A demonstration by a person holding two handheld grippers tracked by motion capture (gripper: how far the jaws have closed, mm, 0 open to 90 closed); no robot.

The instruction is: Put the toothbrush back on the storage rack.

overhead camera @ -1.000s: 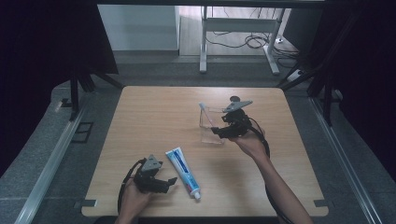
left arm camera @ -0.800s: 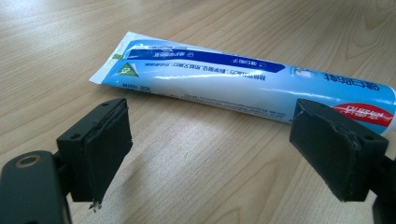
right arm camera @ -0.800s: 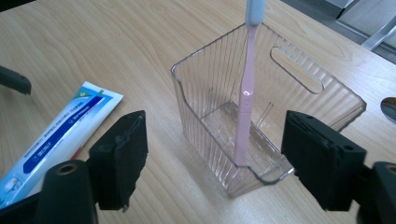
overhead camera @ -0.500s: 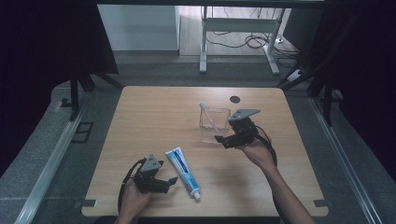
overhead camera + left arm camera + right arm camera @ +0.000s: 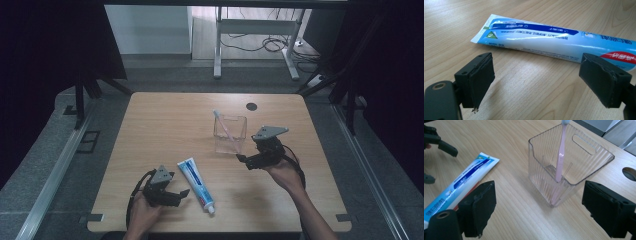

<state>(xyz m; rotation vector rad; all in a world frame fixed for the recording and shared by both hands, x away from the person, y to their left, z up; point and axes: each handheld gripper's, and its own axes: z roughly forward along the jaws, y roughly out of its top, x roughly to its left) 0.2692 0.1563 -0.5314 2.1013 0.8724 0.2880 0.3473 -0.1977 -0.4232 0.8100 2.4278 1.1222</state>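
Wooden desk [image 5: 165,130] seen from above, w/ a person's two hands coming in from the near edge, each holding tongs. The toothpaste tube [image 5: 196,184] lies flat near the front of the desk, just right of the left tongs [image 5: 184,194]. Its long axis runs diagonally: flat crimped end toward the far left, cap end toward the near right. Left tongs are open, holding nothing, jaws spread on either side of bare wood; in the left gripper view the tube [image 5: 559,42] lies crosswise just beyond the jaw tips, not touching. Left hand is clearly the nearer one.

Right tongs [image 5: 241,161] are also open and empty, just beside the near right corner of a clear ribbed cup [image 5: 230,134]. A pink toothbrush [image 5: 226,131] leans inside the cup, head up. Tube and cup are well apart.
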